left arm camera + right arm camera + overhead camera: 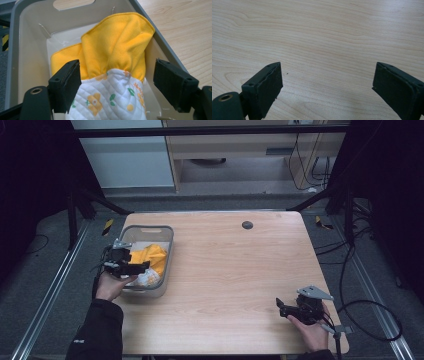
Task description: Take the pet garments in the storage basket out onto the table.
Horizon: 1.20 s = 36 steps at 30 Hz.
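At the bench's (225, 270) left edge, the left tool (131, 268) hangs over the near end of a grey bin (167, 236), jaws spread wide and gripping nothing. Between them in the left gripper view lie a yellow cloth (117, 42) and a white flowered cloth (110, 100), both inside the bin. Near the right front corner, the right tool (281, 307) hovers over bare wood, wide open and empty.

A grey plastic bin (167, 240) sat at the left edge of the light wooden table (230, 270), holding a bright yellow cloth (152, 257) over a white patterned fabric (148, 278). The left gripper (142, 267) hovered over the bin's near corner. The right gripper (280, 307) rested well apart, near the table's front right corner.
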Available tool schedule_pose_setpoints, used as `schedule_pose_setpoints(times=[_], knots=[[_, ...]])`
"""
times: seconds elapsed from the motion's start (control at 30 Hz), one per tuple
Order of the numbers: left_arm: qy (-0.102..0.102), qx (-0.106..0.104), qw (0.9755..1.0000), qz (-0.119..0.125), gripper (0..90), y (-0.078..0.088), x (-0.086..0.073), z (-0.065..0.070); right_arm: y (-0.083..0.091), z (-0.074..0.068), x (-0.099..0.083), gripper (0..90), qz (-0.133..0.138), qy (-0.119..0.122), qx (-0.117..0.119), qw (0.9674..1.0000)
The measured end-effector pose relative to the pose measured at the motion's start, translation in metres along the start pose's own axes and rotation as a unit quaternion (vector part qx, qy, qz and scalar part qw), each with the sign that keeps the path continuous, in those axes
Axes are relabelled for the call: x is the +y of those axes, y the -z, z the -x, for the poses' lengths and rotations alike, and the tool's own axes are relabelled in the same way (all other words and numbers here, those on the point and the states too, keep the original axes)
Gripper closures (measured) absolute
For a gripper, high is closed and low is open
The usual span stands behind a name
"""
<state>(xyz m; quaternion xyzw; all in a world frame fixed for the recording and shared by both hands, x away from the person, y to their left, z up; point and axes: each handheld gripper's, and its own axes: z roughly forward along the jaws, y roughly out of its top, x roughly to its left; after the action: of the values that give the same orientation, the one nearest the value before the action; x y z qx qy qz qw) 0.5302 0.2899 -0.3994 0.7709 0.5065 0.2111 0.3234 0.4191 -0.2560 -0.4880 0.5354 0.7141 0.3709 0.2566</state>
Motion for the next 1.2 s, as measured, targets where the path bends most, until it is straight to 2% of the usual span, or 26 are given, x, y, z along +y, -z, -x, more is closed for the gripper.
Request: schedule_pose_setpoints(times=[0.17,0.47,0.67,1.2], knots=[[-0.007,0.003,0.9998,-0.017,23.5,-0.006,0.0,0.001,0.0,0.0,0.0,9.0,-0.002,-0.001,0.002,1.0],[-0.014,0.005,0.9994,-0.032,26.9,-0.012,0.0,0.002,0.0,0.0,0.0,9.2,-0.004,0.0,0.004,1.0],[-0.013,-0.001,0.9992,-0.038,28.6,-0.016,-0.002,0.002,-0.001,0.0,0.0,9.3,-0.003,0.003,0.003,1.0],[-0.004,-0.013,0.9974,-0.07,39.2,-0.031,-0.009,0.0,-0.002,-0.001,0.0,9.3,-0.007,0.004,0.004,1.0]])
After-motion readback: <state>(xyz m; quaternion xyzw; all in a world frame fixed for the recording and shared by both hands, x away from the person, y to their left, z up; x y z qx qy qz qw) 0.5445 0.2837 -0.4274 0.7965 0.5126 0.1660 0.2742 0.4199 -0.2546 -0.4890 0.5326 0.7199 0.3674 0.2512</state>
